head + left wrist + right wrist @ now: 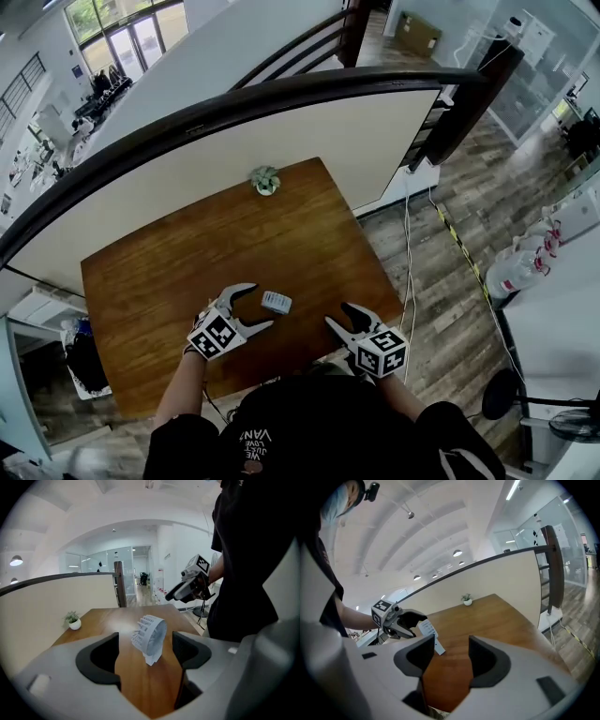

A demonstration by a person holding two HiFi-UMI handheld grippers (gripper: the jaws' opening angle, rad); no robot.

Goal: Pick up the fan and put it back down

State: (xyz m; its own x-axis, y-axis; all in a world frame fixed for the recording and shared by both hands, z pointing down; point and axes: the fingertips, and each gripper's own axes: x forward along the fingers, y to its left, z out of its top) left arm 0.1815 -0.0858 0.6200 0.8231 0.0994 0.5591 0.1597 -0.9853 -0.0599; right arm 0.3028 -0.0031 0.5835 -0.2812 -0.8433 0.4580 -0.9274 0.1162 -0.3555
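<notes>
A small pale grey fan [276, 301] stands on the wooden table [178, 272] near its front edge. My left gripper [260, 307] is just left of it, jaws wide open and facing it, not touching. In the left gripper view the fan [150, 637] sits just beyond the open jaws of my left gripper [145, 651], with nothing pressed between them. My right gripper [338, 315] hovers right of the fan, open and empty. In the right gripper view only table shows between the jaws of my right gripper [451, 656]; the fan [427, 631] is at the left, next to the left gripper [401, 619].
A small potted plant [265, 179] stands at the table's far edge, against a cream partition wall [309, 141]. The table's right edge drops to a wooden floor with cables [408, 244]. The person's body is at the near edge.
</notes>
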